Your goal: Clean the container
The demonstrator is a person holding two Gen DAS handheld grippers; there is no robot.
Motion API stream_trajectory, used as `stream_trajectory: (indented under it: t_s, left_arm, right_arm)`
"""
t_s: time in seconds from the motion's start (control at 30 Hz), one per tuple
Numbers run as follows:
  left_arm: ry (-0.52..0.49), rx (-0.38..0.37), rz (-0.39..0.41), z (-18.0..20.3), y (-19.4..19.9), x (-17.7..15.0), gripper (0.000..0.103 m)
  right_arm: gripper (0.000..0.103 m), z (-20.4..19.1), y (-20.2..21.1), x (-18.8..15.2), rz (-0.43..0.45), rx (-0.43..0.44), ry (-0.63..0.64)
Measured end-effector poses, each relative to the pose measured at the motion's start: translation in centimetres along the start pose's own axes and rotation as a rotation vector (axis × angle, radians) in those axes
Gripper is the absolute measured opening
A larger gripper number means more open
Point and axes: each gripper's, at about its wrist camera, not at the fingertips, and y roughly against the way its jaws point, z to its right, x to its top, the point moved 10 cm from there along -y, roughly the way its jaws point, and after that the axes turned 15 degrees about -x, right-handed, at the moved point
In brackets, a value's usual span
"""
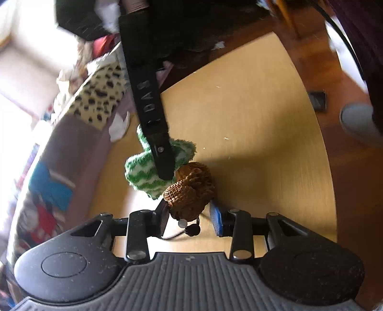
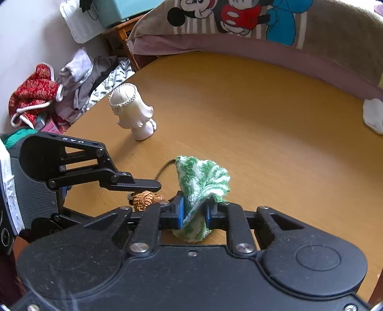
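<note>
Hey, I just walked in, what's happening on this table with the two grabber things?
A person is working two handheld tongs over a yellow wooden table. The left tongs grip a small brown carved container with a dark cord hanging from it. The right tongs are shut on a green-and-white striped cloth, brought right up against the container as if to wipe it. A white figurine stands untouched farther back.

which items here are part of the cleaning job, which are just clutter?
In use:
- brown carved container, between the left gripper fingers
- green-and-white cloth, clamped in the right gripper

Lying about:
- white figurine, upright on the table
- pile of clothes beyond the table edge
- cartoon-print blanket
- crumpled white tissue
</note>
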Motion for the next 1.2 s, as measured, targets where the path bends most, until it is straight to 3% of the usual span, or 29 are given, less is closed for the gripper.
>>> stream_trajectory:
  t_s: [0.33, 0.87, 1.07, 1.2]
  left_arm:
    - [0.375, -0.18, 0.136, -2.2, 0.6, -0.6, 0.035]
    - [0.703, -0.366, 0.257, -2.7, 1.8, -1.8, 0.035]
    - [0.767, -0.377, 0.288, -3.0, 1.9, -1.9, 0.033]
    - [0.565, -0.212, 0.207, -2.6, 1.6, -1.5, 0.03]
  right_arm:
    - [0.016, 0.0, 0.3, -0.2, -0.001, -0.002, 0.008]
    - [0.016, 0.0, 0.3, -0.8, -0.012, 0.012, 0.017]
    - [0.016, -0.2, 0.3, -0.9, -0.014, 0.021, 0.021]
    - [0.016, 0.3, 0.7, -0.4, 0.007, 0.003, 0.003]
